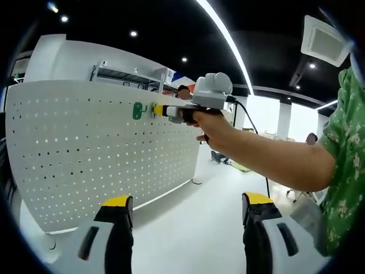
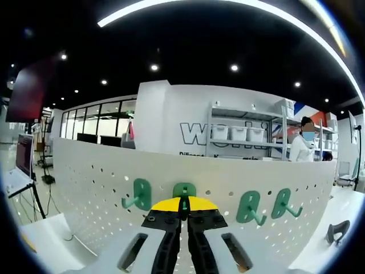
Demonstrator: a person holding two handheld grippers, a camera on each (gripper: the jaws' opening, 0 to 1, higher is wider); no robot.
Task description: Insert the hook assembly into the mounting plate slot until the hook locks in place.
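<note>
Against the white pegboard [image 2: 97, 188], in the right gripper view, the right gripper [image 2: 183, 220] has its two yellow-tipped jaws drawn together on a green hook [image 2: 184, 197], whose plate sits flat on the perforated panel just above the jaw tips, near the panel's top edge. Three more green hooks hang on the same row: one to the left [image 2: 138, 195], close beside the held one, and two to the right [image 2: 250, 208] [image 2: 284, 204], side by side and a little apart from it. Behind the pegboard stand a white wall with dark lettering and a metal shelf [image 2: 246, 140] carrying white bins, with a person [image 2: 300, 149] beside it. In the left gripper view, the left gripper [image 1: 188, 214] hangs well back from the board with its jaws wide apart and nothing between them. That view takes in the pegboard [image 1: 85, 154] from the side, the person's bare forearm reaching across, and the other gripper [image 1: 171, 111] pressed nose-first to the panel just beside a green hook [image 1: 138, 111] near its upper edge. A green patterned sleeve [image 1: 348, 171] shows at the right.
</note>
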